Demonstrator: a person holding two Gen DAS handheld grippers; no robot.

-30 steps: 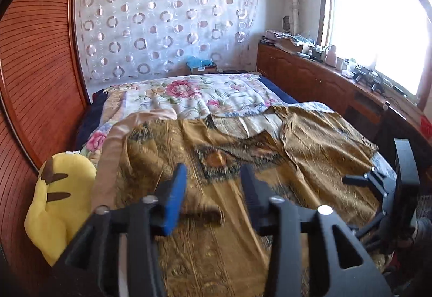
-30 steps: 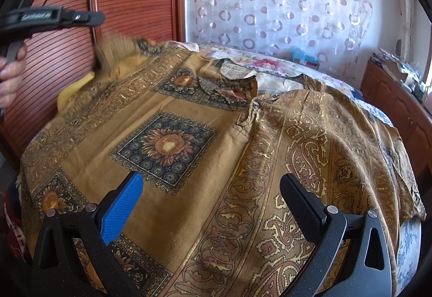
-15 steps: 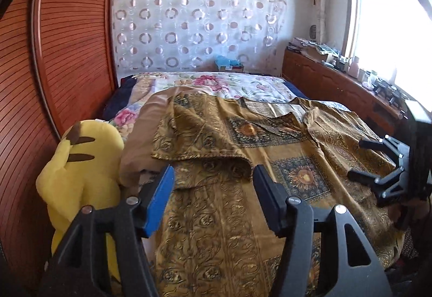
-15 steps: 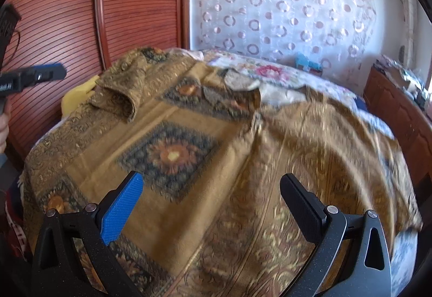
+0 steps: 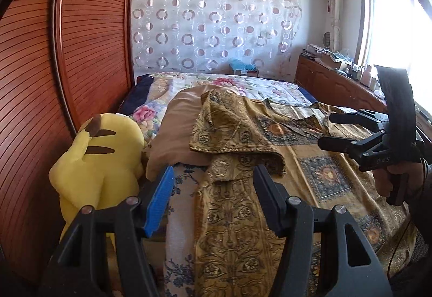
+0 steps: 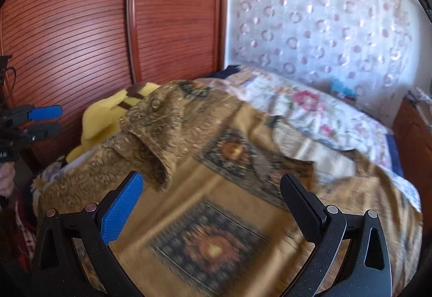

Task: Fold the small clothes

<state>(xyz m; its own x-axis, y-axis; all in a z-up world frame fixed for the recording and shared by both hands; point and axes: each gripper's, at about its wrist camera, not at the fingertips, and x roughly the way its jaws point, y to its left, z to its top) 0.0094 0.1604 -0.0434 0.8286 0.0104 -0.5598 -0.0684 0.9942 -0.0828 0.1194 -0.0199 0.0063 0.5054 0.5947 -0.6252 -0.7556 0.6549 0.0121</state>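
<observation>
The left gripper (image 5: 213, 197) has its jaws parted with nothing pinched between them; they have just been opening, and the gold patterned garment (image 5: 270, 151) lies below and beyond the pads, not pressed by them. Just ahead of its fingertips sits the sleeve (image 5: 229, 129), already folded inward over the garment's body, its cuff edge curling up a little. The right gripper (image 6: 213, 205) is also wide open and empty, hanging over the middle of the same garment, near the folded sleeve's loose end.

The garment is spread across the bed (image 5: 216, 83), its collar toward the floral cover, its near edge draped over a brown pillow (image 5: 175, 135). A yellow plush toy (image 5: 100, 162) rests beside the pillow against the wooden wardrobe (image 5: 81, 54).

By my reading, the first sleeve fold on the left side is done and released, and the hands are repositioning. The next move likely calls for the opposite sleeve, on the window side, to be pinched at its cuff and brought inward to match, or for the curled edge to be flattened first. The right view is blurred, so fine cloth detail there is unclear.
</observation>
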